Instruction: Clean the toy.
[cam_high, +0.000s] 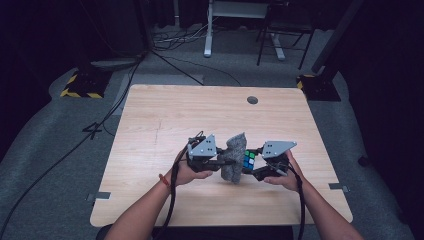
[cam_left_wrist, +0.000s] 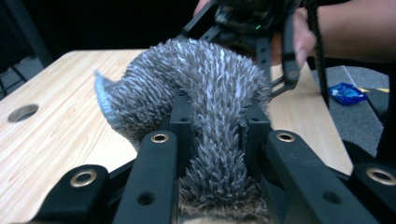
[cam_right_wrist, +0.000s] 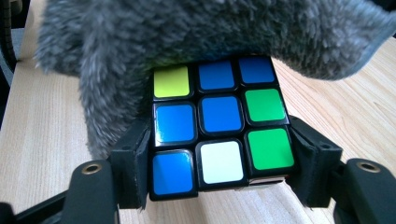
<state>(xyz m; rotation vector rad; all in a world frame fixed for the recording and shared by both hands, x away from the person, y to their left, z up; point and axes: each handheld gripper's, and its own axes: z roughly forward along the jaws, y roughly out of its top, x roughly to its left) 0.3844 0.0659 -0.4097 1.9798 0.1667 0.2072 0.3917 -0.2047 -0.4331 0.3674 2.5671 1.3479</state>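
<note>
The left tool (cam_high: 220, 162) is clamped tight on a bunched fold of the grey cloth (cam_high: 235, 155), and the right tool (cam_high: 260, 167) grips the puzzle cube (cam_high: 248, 161) by two opposite sides. Both are held up over the wooden table (cam_high: 165, 115), a little toward six o'clock from its centre, the left tool at nine o'clock of the cube. It looks like a wiping job: pinching the cloth into a wad gives a firm pad to rub with, while the side grip leaves the cube's faces bare.

The right tool's view gets right in on the cube (cam_right_wrist: 219, 126): blue, green, yellow and white squares, with the cloth (cam_right_wrist: 187, 32) draped over its far edge. The left tool's view shows the shaggy cloth (cam_left_wrist: 210, 102) squeezed between the jaws, the other tool (cam_left_wrist: 275, 56) beyond at twelve o'clock, and a blue packet (cam_left_wrist: 346, 93) on the floor at three o'clock.
</note>
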